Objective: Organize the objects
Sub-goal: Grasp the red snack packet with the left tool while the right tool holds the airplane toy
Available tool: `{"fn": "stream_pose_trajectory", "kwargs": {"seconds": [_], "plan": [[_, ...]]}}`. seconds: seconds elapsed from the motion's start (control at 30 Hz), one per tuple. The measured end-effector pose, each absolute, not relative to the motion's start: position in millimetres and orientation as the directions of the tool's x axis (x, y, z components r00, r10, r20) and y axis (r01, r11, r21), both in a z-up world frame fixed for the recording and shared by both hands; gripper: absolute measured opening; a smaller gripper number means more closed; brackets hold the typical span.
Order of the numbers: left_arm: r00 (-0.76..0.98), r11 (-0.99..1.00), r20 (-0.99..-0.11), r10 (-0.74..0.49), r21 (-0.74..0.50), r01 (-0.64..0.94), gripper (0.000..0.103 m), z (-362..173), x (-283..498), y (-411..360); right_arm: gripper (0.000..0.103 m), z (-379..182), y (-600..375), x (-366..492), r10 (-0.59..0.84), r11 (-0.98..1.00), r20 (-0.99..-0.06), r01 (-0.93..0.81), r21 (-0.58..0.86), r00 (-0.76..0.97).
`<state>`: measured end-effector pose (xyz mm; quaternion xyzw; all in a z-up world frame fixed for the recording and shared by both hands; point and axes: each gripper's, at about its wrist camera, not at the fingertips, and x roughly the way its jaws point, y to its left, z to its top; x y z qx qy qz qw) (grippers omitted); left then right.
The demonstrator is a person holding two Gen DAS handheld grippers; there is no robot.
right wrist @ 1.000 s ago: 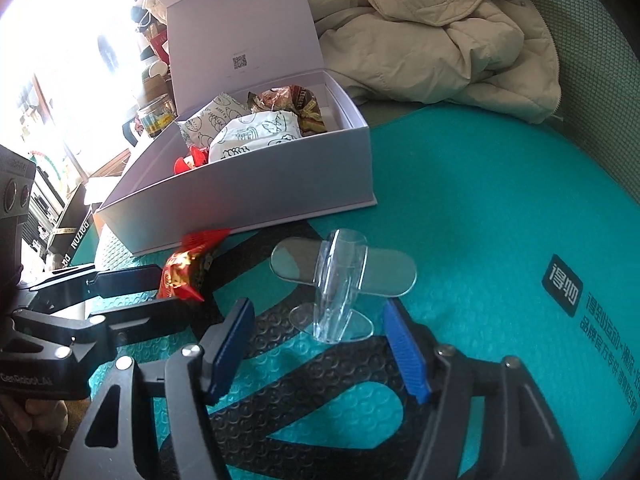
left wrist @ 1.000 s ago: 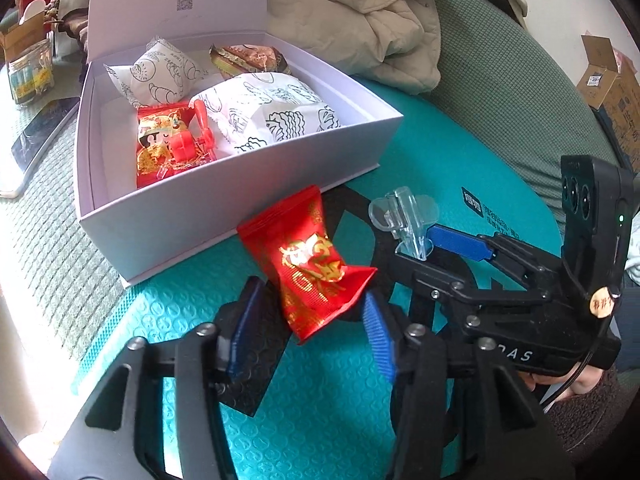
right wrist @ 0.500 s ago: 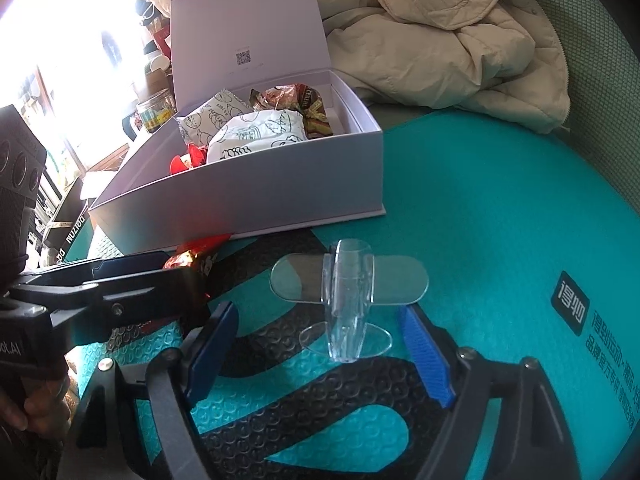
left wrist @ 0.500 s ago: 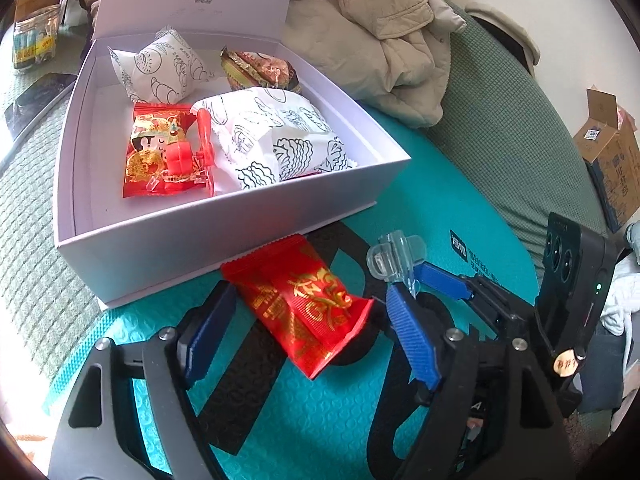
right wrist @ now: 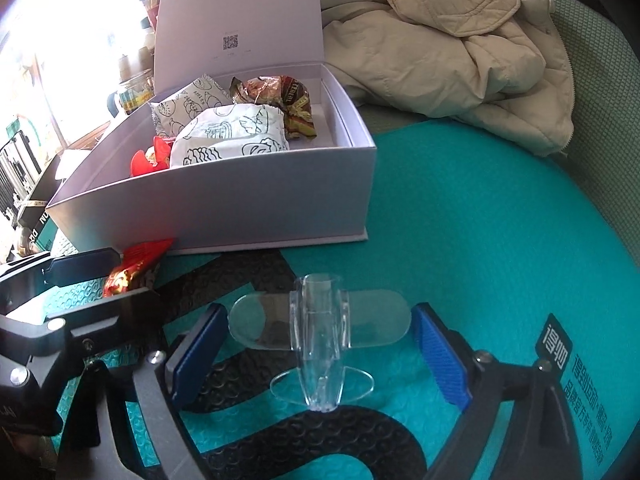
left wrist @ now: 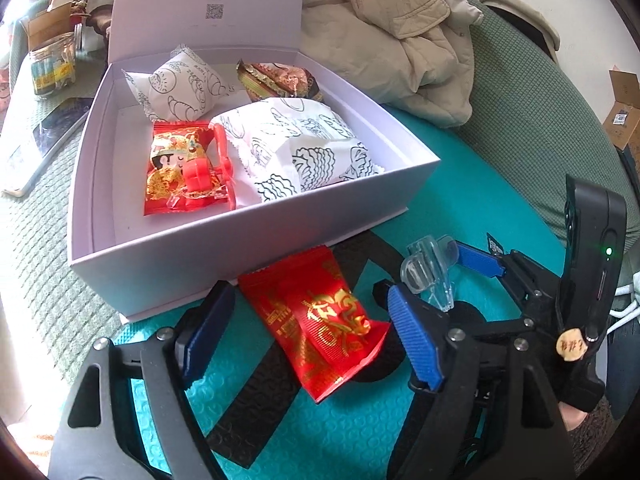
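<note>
Widened since the earlier frames, both sets of jaws: left gripper (left wrist: 308, 332) spread around the red snack packet (left wrist: 320, 320), blue pads clear of it on either side; right gripper (right wrist: 320, 356) spread wider around the clear plastic clip (right wrist: 320, 340), pads likewise not touching. Box view shifted slightly, contents unchanged.

Left to right, left wrist view: grey-green woven cover, then white box (left wrist: 248, 248) with lid raised, holding two illustrated white pouches, a red cartoon packet and a brown-gold wrapper; red snack packet flat on the teal mat (left wrist: 360, 432), its top edge touching the box's front wall; clear plastic clip just beside, to the right; right gripper beyond.

Step in hand, as judged: paired pre-grasp, one object per gripper, both still outside the box. Next move judged to call for closing on each, lifting above the front wall, then carrying over the rim.

Edges and room: front wall close ahead of the left pads, little clearance there; bare floor inside the box along its left and front; open mat to the right of the clip; beige jacket (right wrist: 460, 40) behind, well apart.
</note>
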<state>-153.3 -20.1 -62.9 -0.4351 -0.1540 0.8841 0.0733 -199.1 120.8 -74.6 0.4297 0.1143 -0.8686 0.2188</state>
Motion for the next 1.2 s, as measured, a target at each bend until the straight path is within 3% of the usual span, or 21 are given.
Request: {"fn": "stream_pose_trajectory", "kwargs": {"seconds": [0.1, 0.5, 0.57, 0.63, 0.73, 0.9, 1.2], "plan": [[-0.609, -0.948, -0.757, 0.238, -0.317, 0.022, 0.078, -62.6, -150.3, -22.2, 0.081, -73.1, 123.9, -198.9, -0.278, -0.886, -0.788, 0.463, -0.011, -0.549], [-0.594, -0.978, -0.789, 0.155, -0.207, 0.019, 0.078, -65.5, -148.7, -14.3, 0.080, -71.8, 133.5, -190.5, -0.290, -0.892, -0.787, 0.453, 0.016, -0.545], [-0.589, -0.984, -0.797, 0.131, -0.176, 0.020, 0.073, -65.6, -148.3, -13.1, 0.080, -71.1, 136.9, -185.6, -0.292, -0.892, -0.787, 0.452, 0.019, -0.544], [-0.590, -0.989, -0.801, 0.100, -0.145, 0.030, 0.057, -65.1, -147.3, -14.5, 0.080, -71.0, 140.2, -179.5, -0.290, -0.893, -0.788, 0.449, 0.019, -0.543], [-0.585, -0.989, -0.805, 0.100, -0.147, 0.034, 0.045, -63.7, -145.5, -20.1, 0.080, -70.7, 145.2, -170.5, -0.286, -0.895, -0.792, 0.445, 0.020, -0.540], [-0.573, -0.984, -0.809, 0.131, -0.178, 0.027, 0.039, -60.1, -138.2, -25.8, 0.080, -68.2, 154.0, -159.1, -0.287, -0.902, -0.800, 0.430, 0.041, -0.526], [-0.570, -0.977, -0.807, 0.156, -0.209, 0.028, 0.038, -47.2, -123.2, -25.5, 0.080, -54.8, 164.3, -136.0, -0.297, -0.907, -0.797, 0.418, 0.062, -0.526]]}}
